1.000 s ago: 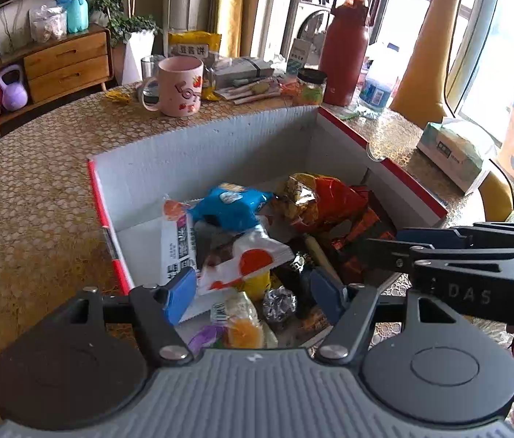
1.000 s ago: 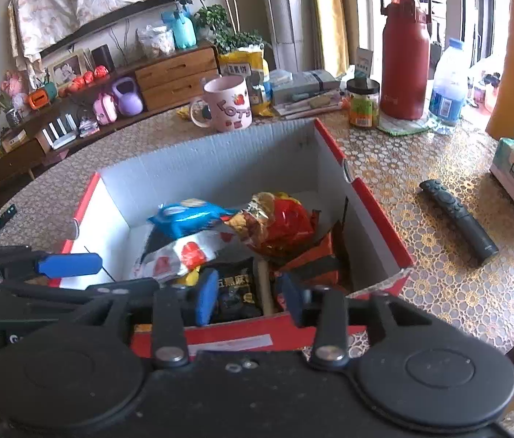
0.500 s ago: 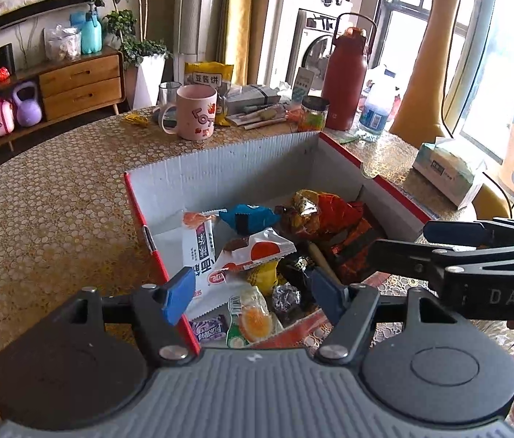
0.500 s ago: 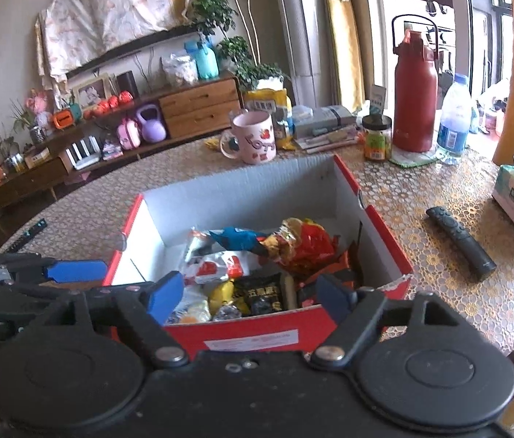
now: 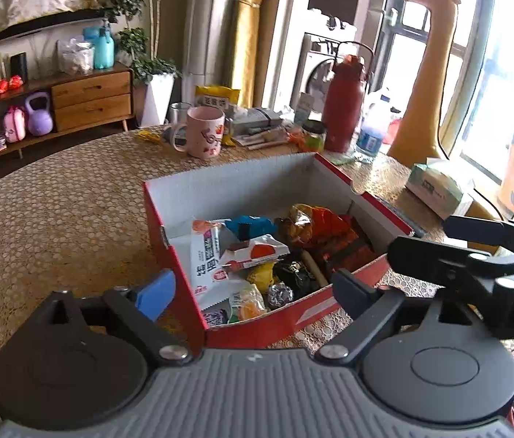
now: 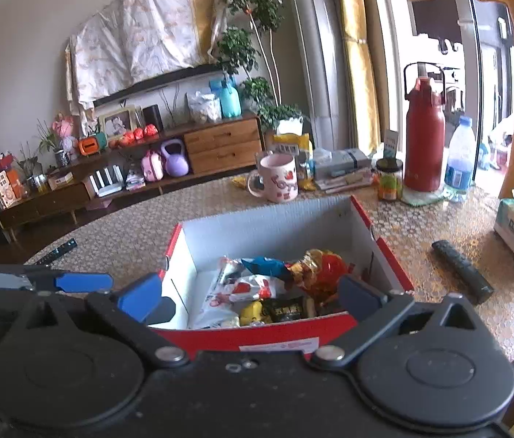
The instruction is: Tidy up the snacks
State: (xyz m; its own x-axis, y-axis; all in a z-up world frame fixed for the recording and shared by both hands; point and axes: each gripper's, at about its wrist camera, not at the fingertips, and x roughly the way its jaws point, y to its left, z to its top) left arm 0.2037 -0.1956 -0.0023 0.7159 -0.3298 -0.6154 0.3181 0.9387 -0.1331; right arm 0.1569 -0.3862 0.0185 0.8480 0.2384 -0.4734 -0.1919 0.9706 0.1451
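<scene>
A red shoe box (image 5: 341, 175) with white inner walls stands on the patterned table, holding several snack packets. Among them are a blue packet (image 5: 253, 226), a crinkled orange-red bag (image 5: 326, 224) and a white packet with red print (image 5: 257, 253). My left gripper (image 5: 253, 292) hovers over the box's near corner, its jaws opening wide with nothing gripped. My right gripper (image 6: 249, 294) hangs above the near wall of the box (image 6: 275, 222), jaws also opening and empty. Each gripper shows at the edge of the other's view: right gripper (image 5: 476, 255), left gripper (image 6: 74, 281).
Behind the box stand a pink mug (image 5: 206, 131), a red flask (image 5: 344, 109), a small jar (image 6: 390, 179) and a water bottle (image 6: 459, 157). A black remote (image 6: 461, 270) and a tissue pack (image 5: 436, 186) lie to the right. Another remote (image 6: 56, 252) lies at the left.
Both grippers have drawn back and risen from inside the box, which now looks farther off. Both sets of jaws have spread much wider. The snacks stay in the box.
</scene>
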